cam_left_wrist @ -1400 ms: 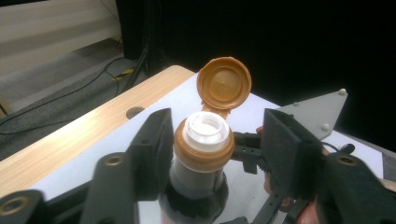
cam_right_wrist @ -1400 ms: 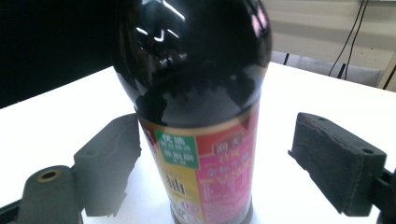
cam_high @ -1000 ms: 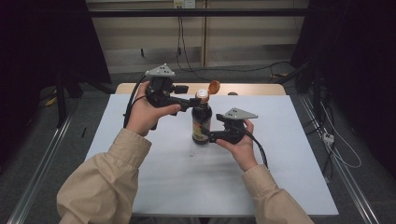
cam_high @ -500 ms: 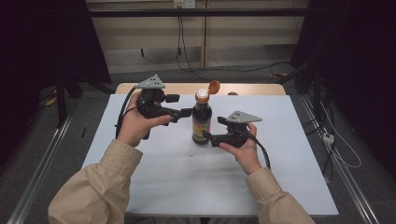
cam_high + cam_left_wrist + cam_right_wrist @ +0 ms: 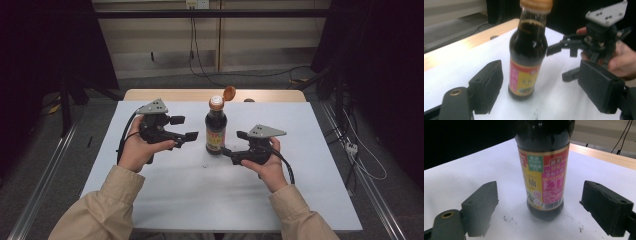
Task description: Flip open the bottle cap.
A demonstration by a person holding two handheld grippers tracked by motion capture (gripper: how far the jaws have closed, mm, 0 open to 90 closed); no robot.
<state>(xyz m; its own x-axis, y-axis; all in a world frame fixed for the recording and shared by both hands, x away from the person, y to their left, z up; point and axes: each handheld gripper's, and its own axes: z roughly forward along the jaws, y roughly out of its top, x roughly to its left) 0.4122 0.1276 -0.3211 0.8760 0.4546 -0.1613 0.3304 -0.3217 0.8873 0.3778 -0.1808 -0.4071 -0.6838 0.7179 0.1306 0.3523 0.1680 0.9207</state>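
Dark sauce bottle (image 5: 216, 131) stood upright mid-table on the white sheet (image 5: 200, 195), orange flip cap (image 5: 229, 93) hinged open, well clear of every edge. Left gripper (image 5: 184, 128) sat just left of it, jaws spread, touching nothing. Right gripper (image 5: 234, 146) sat low at its right, jaws wide either side of the base, no contact; bare sheet all round.

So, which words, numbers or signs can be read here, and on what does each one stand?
Bottle label: large Chinese character "抽", on its yellow part.
Green and pink panels: Chinese text, too blurred to read.
Barcode at the label's foot: digits too small.
Left gripper view, label: blurred, unreadable.
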